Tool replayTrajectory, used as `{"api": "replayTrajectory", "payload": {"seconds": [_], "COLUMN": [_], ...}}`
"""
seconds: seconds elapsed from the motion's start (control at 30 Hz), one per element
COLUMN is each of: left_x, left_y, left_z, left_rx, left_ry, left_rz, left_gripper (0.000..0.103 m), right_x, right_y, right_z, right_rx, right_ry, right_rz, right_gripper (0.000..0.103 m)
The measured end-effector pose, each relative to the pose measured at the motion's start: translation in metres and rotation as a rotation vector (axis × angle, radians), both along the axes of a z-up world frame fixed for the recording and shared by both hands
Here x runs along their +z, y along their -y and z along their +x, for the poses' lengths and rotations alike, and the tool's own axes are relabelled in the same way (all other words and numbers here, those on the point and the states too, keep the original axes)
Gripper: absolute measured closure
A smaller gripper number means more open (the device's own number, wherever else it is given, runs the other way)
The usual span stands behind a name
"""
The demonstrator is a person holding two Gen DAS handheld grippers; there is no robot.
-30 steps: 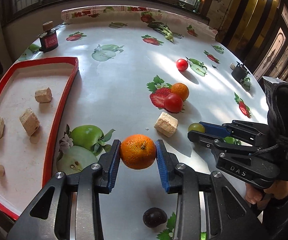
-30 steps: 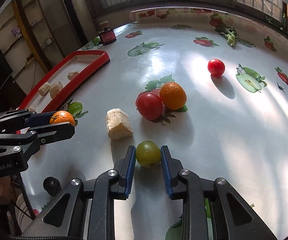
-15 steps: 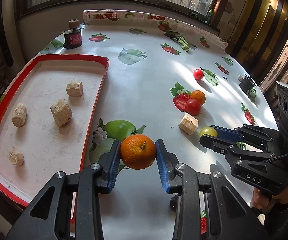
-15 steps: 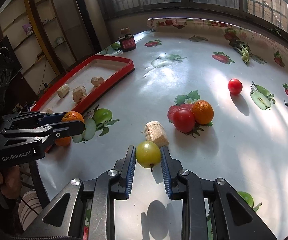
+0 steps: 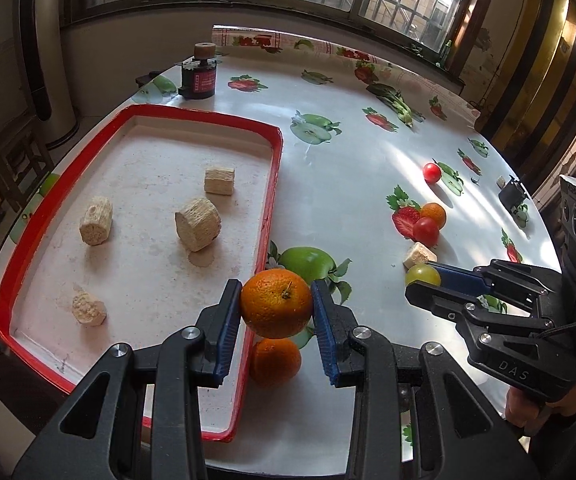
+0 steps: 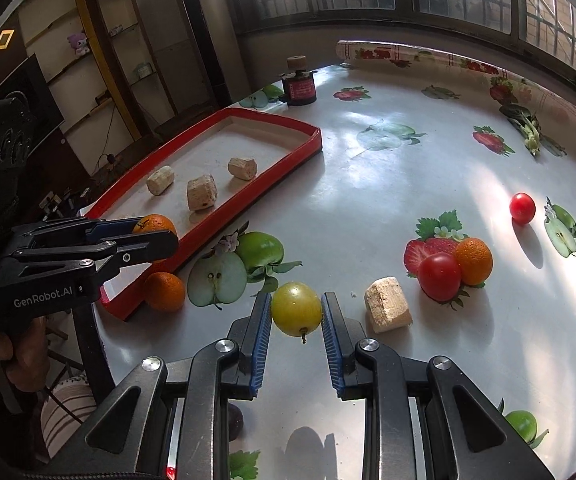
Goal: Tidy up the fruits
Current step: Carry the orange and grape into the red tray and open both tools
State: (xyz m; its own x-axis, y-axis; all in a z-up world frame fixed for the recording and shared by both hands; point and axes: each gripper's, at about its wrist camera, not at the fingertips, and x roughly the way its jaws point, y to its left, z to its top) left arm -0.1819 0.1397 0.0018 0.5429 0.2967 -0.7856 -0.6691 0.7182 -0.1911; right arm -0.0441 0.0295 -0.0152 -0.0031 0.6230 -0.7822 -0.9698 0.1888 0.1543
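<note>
While the left gripper [image 5: 276,309] clamps an orange [image 5: 276,303] and the right gripper [image 6: 296,312] a green fruit [image 6: 295,309], the red tray [image 5: 266,216] holds no fruit; several remain on the desk [image 6: 367,184].

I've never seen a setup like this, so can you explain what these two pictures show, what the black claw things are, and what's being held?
There is no robot: a person holds a two-finger clamp in each hand, each with a camera looking along its fingers. The left gripper, seen from its own camera, clamps an orange above the edge of a red tray containing pale chunks. The right gripper, in the other picture, clamps a yellow-green fruit. A second orange, tomatoes and another chunk lie on the fruit-print tablecloth.
</note>
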Motion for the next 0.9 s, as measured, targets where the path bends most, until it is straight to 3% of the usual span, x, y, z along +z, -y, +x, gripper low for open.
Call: {"api": "replayTrajectory", "payload": {"seconds": [0.57,0.9], "left_x": [0.003,0.007], "left_y": [-0.049,-0.107], "left_z": [-0.044,-0.033], "left_rx": [0.124,0.177], "left_ry": [0.000,-0.019], "left_rz": [0.010,0.034], "left_gripper": [0.071,0.071], "right_x": [0.010,0.017], "right_y": [-0.059,-0.126], "right_z": [-0.034,-0.024], "right_rx": [0.093,0.078], "right_ry": [-0.014,-0.042], "right_rz": [0.037,0.050], "right_gripper": [0.078,0.078]}}
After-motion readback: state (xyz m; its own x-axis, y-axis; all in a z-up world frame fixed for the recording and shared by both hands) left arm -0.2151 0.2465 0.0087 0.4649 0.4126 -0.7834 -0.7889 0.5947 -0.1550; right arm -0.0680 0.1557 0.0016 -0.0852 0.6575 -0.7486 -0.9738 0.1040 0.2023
